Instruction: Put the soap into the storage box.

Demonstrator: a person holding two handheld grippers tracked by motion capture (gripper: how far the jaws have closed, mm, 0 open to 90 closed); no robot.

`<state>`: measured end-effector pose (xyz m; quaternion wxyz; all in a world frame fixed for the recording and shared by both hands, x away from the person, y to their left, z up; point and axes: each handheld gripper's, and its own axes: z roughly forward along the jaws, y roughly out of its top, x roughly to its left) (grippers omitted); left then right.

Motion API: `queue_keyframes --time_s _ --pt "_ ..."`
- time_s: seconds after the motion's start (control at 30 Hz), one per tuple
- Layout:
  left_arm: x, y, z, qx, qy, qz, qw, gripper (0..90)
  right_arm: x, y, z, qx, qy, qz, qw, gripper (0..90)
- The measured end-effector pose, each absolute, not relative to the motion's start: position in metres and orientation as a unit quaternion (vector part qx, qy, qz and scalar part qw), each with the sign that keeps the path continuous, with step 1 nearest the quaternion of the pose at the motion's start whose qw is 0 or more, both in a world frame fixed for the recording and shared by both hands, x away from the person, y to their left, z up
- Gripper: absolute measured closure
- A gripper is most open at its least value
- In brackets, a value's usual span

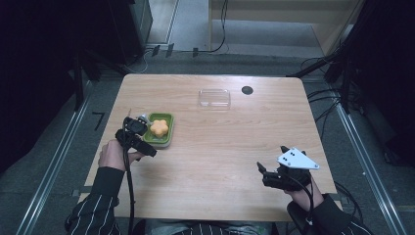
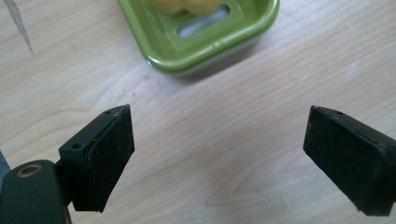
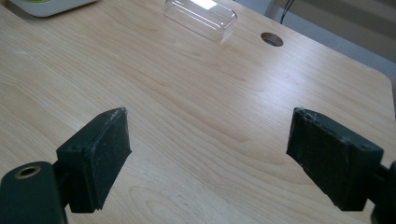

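A green soap dish [image 1: 168, 136] sits at the table's left, with an orange flower-shaped soap [image 1: 159, 128] in it. My left gripper [image 1: 144, 138] stands just left of the dish, open, with nothing between its jaws. In the left gripper view the dish [image 2: 187, 60] lies a short way beyond the open left gripper [image 2: 217, 126], and the soap [image 2: 184, 4] peeks in at the top edge. My right gripper [image 1: 271, 161] rests near the front right of the table, open and empty. Bare wood lies between the right gripper [image 3: 208, 126] jaws.
A clear plastic lid [image 1: 214, 98] lies toward the far edge of the wooden table [image 1: 220, 147], with a round cable hole [image 1: 247, 90] to its right. The right gripper view shows the lid [image 3: 201, 14] and hole [image 3: 272, 39] ahead. Cables run across the floor beyond.
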<state>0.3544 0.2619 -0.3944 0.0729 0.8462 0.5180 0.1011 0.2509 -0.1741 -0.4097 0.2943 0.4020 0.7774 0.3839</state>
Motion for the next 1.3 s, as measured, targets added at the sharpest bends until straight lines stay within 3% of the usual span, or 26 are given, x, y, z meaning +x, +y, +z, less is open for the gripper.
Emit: queue_keyframes --time_s 1.3 --pt "0.277 0.281 -0.430 0.852 0.518 0.057 0.046 7.1 0.250 -0.175 -0.410 0.403 0.776 0.385 0.296 13.7"
